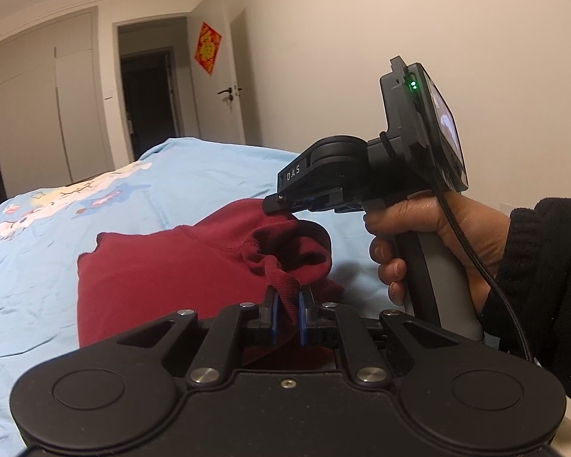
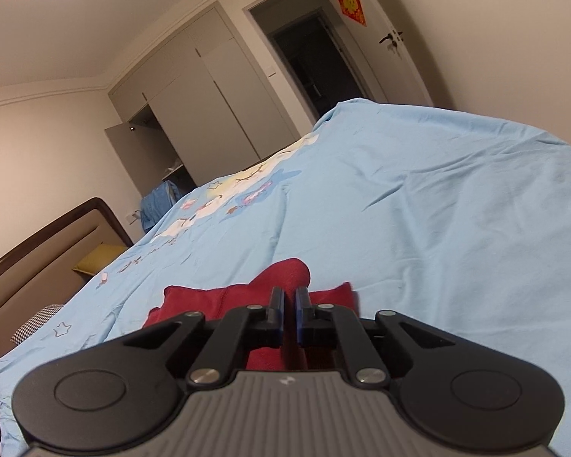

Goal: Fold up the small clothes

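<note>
A dark red small garment [image 1: 163, 266] lies on the light blue bedsheet [image 1: 209, 175]. In the left wrist view my left gripper [image 1: 287, 297] is shut on a bunched fold of its near right part, and red cloth fills the gap between the blue pads. My right gripper [image 1: 272, 205], held by a hand [image 1: 437, 228] in a black sleeve, pinches a raised edge of the same garment just beyond, and cloth hangs from its tips. In the right wrist view the right gripper [image 2: 289, 299] has its fingers nearly together over the red garment [image 2: 209, 301].
The blue bedsheet [image 2: 399, 209] with a cartoon print stretches far ahead and to both sides. A brown headboard [image 2: 38, 266] is at the left, a wardrobe [image 2: 209, 95] and a dark doorway [image 1: 148, 95] beyond the bed, and a bare wall on the right.
</note>
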